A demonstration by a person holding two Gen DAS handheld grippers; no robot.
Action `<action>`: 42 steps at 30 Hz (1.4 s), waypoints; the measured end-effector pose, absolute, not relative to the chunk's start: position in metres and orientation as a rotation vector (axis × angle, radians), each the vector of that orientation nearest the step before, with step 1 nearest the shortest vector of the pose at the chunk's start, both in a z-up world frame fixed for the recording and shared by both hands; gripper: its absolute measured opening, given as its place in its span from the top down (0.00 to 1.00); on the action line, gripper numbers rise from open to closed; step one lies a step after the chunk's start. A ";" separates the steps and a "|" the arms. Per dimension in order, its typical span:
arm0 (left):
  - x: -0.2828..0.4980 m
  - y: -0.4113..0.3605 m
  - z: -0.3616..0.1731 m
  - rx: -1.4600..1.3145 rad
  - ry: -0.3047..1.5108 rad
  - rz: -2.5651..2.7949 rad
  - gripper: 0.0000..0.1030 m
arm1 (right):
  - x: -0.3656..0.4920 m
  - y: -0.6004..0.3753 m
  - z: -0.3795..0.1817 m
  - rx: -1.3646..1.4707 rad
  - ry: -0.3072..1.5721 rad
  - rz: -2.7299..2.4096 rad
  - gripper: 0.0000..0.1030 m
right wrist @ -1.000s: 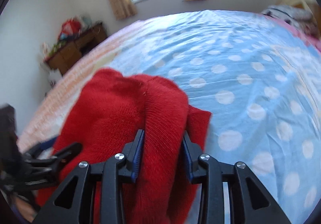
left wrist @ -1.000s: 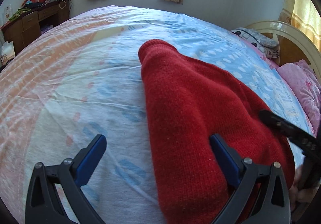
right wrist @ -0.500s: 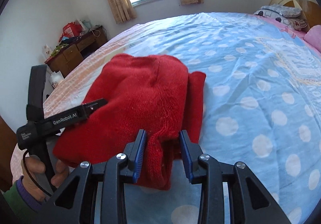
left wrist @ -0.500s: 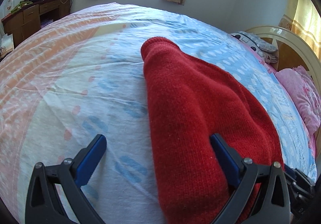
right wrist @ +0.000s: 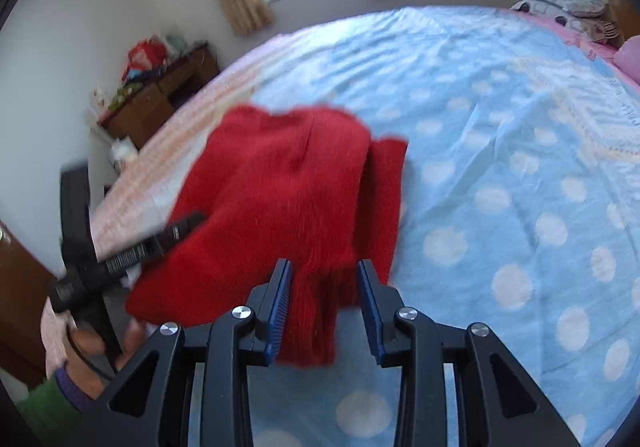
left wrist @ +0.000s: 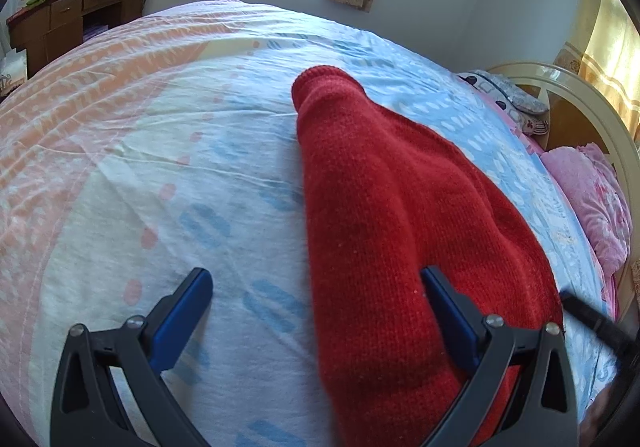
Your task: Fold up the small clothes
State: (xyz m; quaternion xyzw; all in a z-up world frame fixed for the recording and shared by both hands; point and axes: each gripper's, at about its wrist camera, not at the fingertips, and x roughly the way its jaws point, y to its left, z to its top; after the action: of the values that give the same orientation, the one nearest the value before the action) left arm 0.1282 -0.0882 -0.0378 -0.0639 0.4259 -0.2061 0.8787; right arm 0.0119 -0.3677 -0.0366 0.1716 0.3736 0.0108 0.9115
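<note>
A red knitted sweater (left wrist: pixel 384 207) lies folded on the bed; it also shows in the right wrist view (right wrist: pixel 280 199). My left gripper (left wrist: pixel 316 287) is open, its jaws wide apart, with the right finger resting on the sweater's near edge and the left finger over the sheet. My right gripper (right wrist: pixel 324 283) has its jaws slightly apart around a hanging fold of the sweater, with gaps showing on both sides. The left gripper's body (right wrist: pixel 120 255) and the hand holding it show at the left of the right wrist view.
The bed sheet (right wrist: pixel 500 167) is blue with white dots, turning pink-orange (left wrist: pixel 80 119) toward the left. A wooden desk (left wrist: pixel 68 19) with clutter stands by the far wall. Pink pillows (left wrist: pixel 592 199) and a cream headboard (left wrist: pixel 580 99) are at the right.
My right gripper has opened a little, loosening its hold on the sweater fold, and pulled back. The left gripper has stayed open on the sweater's near edge.
</note>
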 end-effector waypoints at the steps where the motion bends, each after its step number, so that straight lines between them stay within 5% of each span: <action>1: 0.128 -0.088 -0.038 -0.133 0.886 -0.429 0.00 | 0.015 -0.373 -0.029 0.371 0.742 0.013 0.66; 14: 0.127 -0.087 -0.039 -0.155 0.875 -0.433 0.00 | 0.139 -0.383 -0.069 0.474 0.885 -0.009 0.59; 15: 0.127 -0.087 -0.039 -0.157 0.875 -0.433 0.00 | 0.139 -0.381 -0.068 0.461 0.869 -0.010 0.62; 16: 0.127 -0.087 -0.039 -0.158 0.874 -0.433 0.00 | 0.137 -0.378 -0.066 0.441 0.856 -0.008 0.80; 25: 0.126 -0.092 -0.038 -0.136 0.875 -0.431 0.00 | 0.104 -0.376 -0.053 0.268 0.746 -0.180 0.93; 35: 0.128 -0.094 -0.038 -0.127 0.877 -0.427 0.00 | 0.105 -0.389 -0.073 0.319 0.774 -0.173 0.92; 42: 0.128 -0.094 -0.039 -0.123 0.877 -0.423 0.00 | 0.100 -0.401 -0.078 0.413 0.748 -0.144 0.82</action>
State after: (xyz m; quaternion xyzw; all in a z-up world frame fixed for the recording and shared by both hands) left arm 0.1279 -0.0938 -0.0388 -0.0591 0.4210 -0.2033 0.8820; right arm 0.0997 -0.4005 -0.0785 0.2003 0.3625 -0.0700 0.9075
